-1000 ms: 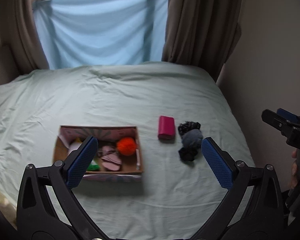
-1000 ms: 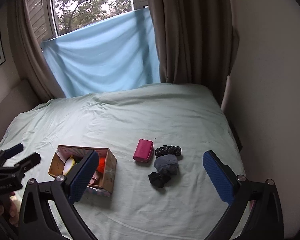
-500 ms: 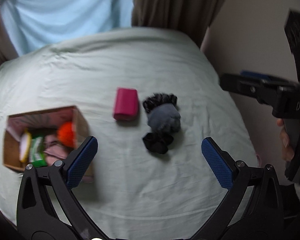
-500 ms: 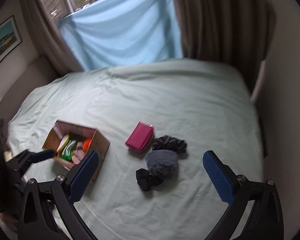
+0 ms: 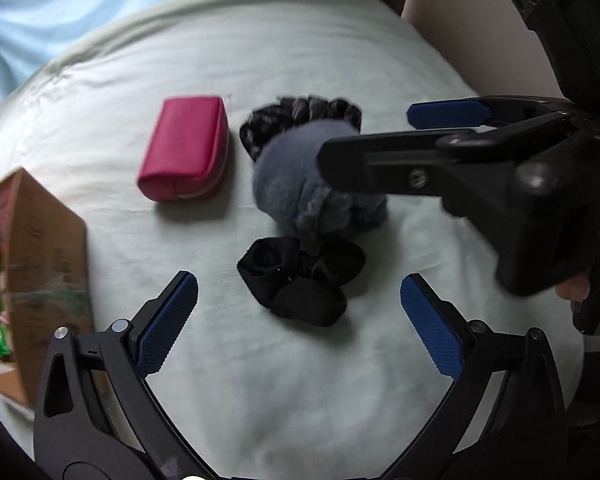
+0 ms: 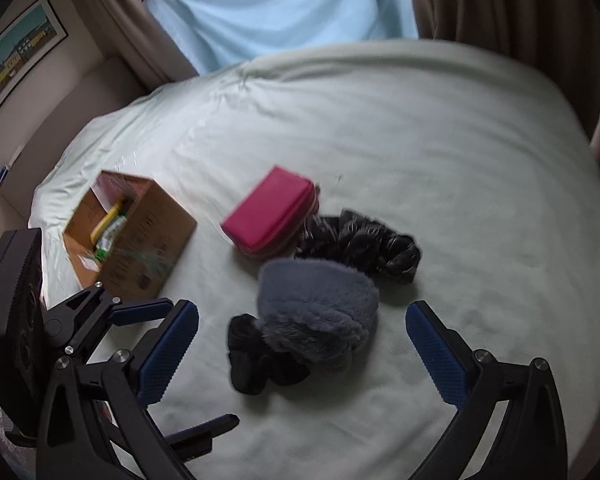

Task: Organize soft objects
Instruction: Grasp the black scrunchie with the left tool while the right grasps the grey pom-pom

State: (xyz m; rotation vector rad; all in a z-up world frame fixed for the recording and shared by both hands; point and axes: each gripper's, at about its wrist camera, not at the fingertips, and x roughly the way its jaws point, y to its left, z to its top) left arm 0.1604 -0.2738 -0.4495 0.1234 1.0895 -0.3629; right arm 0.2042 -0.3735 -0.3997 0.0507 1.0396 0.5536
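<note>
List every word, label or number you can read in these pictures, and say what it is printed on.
"D", then cut off: white lettering on the right claw's black handle.
Cardboard box: dark print, too blurred to read.
Green packet in the box: blurred, unreadable.

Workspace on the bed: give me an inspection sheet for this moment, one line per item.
Surface: bed sheet, pale green, wrinkled.
Job's things: pink pouch, patterned scrunchie, grey fluffy scrunchie and black scrunchie clustered loose; cardboard box to their left, already holding items.
Clutter: nothing seen.
Grippers: left gripper open, framing the black scrunchie; right gripper open, framing the grey one; both empty.
Cables: nothing seen.
Surroundings: curtains, blue cloth, framed picture.
</note>
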